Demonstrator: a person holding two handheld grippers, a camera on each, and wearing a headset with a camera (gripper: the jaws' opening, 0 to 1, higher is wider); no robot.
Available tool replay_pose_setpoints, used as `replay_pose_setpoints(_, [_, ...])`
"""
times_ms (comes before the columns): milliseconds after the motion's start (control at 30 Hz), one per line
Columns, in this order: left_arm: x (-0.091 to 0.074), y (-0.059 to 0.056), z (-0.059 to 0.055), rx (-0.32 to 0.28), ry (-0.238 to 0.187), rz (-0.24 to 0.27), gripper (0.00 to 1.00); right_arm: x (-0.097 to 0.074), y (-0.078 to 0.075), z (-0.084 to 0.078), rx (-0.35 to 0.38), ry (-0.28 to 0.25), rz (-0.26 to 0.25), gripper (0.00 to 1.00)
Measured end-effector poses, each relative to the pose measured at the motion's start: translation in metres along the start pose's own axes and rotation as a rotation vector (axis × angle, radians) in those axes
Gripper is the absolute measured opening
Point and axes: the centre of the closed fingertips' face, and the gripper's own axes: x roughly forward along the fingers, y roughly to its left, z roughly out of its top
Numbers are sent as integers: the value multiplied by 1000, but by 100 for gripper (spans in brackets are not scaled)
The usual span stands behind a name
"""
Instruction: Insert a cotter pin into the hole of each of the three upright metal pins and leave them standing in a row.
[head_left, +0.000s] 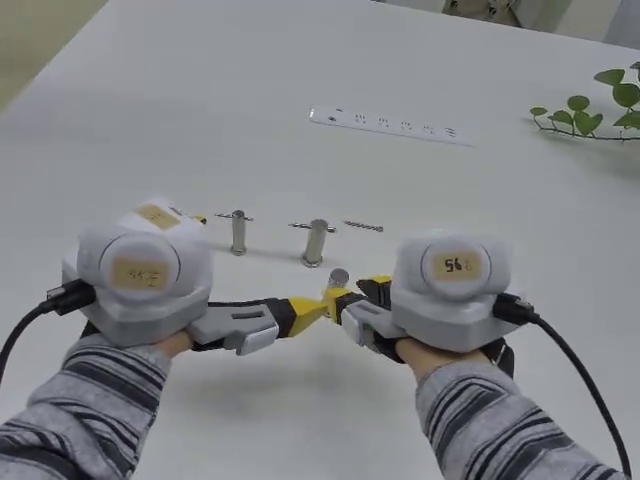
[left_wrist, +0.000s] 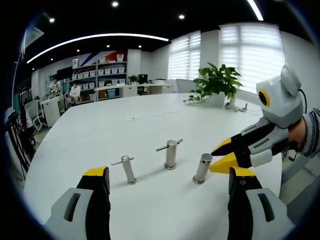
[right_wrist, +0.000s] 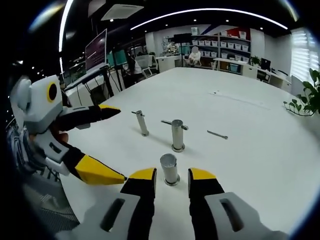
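Three upright metal pins stand in a row on the white table (head_left: 200, 120). The far pin (head_left: 238, 231) (left_wrist: 128, 169) (right_wrist: 141, 122) and the middle pin (head_left: 316, 242) (left_wrist: 171, 154) (right_wrist: 177, 135) each carry a cotter pin through the top. The near pin (head_left: 338, 278) (left_wrist: 202, 167) (right_wrist: 169, 169) has none. My right gripper (head_left: 352, 290) (right_wrist: 172, 175) is open, its yellow tips on either side of the near pin with small gaps. My left gripper (head_left: 255, 265) (left_wrist: 170, 174) stands wide open, empty, facing the row. A loose cotter pin (head_left: 363, 226) (right_wrist: 217, 134) lies flat beyond the middle pin.
A white power strip (head_left: 390, 125) lies further back on the table. A leafy plant (head_left: 600, 110) (left_wrist: 217, 80) sits at the far right edge. Shelves and desks fill the room behind.
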Motion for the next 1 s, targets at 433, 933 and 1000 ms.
replay_pose_setpoints(433, [-1,-3,-1,-11,4,-4,99,-9,-41,16,-69,39,57,23])
replay_pose_setpoints(933, [0,8,-8,-9,28,30,98,15,-54,34,-279,143,188,23])
replay_pose_setpoints(1000, [0,9,-8,-9,27,33,98,19,-55,34,-276,158,204,23])
